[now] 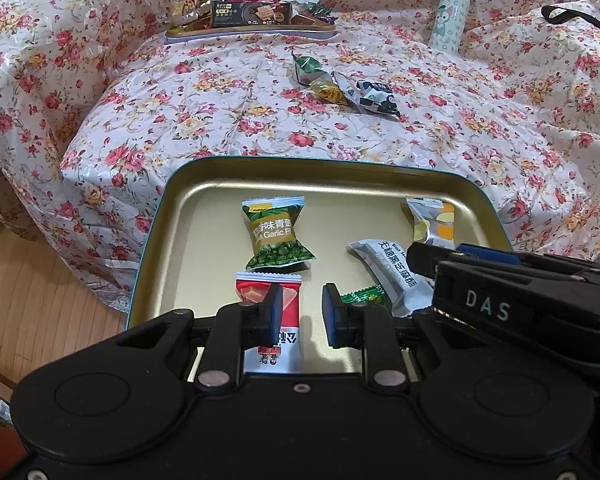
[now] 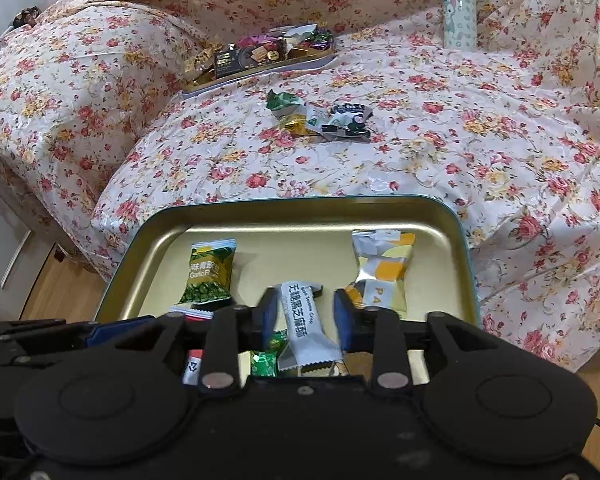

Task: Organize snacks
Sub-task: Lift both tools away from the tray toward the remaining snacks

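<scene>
Nearest our cameras, both grippers hang over the gold tin tray [image 1: 188, 200]: our left gripper [image 1: 302, 312] stands partly open with nothing clamped, its left finger over the red snack packet [image 1: 290, 300], while our right gripper [image 2: 306, 312] is partly open around the grey sesame bar [image 2: 300, 320], pads off it. Green pea packet [image 1: 274, 236] and yellow packet [image 2: 380, 268] also lie in the tray (a few loose candies [image 1: 340, 88] sit farther off on the floral cover [image 1: 220, 120], before a second, full tray [image 1: 252, 30]).
</scene>
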`<action>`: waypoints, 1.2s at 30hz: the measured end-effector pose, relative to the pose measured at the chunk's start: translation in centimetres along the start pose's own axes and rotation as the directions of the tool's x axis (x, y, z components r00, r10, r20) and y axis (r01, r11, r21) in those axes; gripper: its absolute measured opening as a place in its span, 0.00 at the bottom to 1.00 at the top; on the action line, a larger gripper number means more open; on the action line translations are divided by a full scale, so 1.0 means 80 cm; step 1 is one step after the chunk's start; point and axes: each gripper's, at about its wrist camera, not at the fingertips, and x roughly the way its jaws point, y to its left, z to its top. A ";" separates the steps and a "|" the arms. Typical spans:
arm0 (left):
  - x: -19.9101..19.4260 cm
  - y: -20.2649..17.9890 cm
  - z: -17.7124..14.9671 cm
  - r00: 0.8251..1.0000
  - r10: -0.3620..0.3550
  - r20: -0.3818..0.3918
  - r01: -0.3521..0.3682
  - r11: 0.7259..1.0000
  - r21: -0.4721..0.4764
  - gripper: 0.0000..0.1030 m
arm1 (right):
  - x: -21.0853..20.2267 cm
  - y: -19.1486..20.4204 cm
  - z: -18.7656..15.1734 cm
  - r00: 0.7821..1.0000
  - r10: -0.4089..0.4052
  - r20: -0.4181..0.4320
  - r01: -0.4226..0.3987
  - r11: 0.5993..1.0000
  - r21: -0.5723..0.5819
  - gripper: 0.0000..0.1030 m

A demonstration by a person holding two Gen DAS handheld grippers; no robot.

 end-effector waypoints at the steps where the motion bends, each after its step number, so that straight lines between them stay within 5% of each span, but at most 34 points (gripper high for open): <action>1: 0.000 0.000 0.000 1.000 0.001 0.000 -0.001 1.000 0.000 0.40 | -0.001 -0.001 0.000 1.000 -0.002 0.000 0.002 1.000 0.003 0.41; 18: 0.002 0.007 0.002 1.000 0.021 -0.003 -0.021 0.999 -0.025 0.51 | -0.006 -0.004 -0.002 0.999 -0.042 -0.013 0.041 0.999 -0.003 0.55; 25: -0.009 0.015 0.009 0.989 0.079 0.124 -0.076 0.997 -0.027 0.65 | -0.017 -0.001 0.002 0.998 -0.050 0.035 0.052 0.997 -0.059 0.65; 27: -0.011 0.018 0.015 0.981 0.097 0.166 -0.095 0.995 -0.021 0.68 | -0.021 -0.001 0.004 0.997 -0.048 0.060 0.052 0.996 -0.075 0.78; 30: -0.011 0.022 0.030 0.970 0.119 0.210 -0.118 0.993 -0.020 0.68 | -0.026 -0.002 0.008 0.995 -0.046 0.090 0.054 0.995 -0.083 0.83; 36: 0.000 0.038 0.063 0.971 0.103 0.216 -0.096 0.994 -0.043 0.69 | -0.030 -0.014 0.020 0.987 -0.028 0.161 0.031 0.999 -0.022 0.94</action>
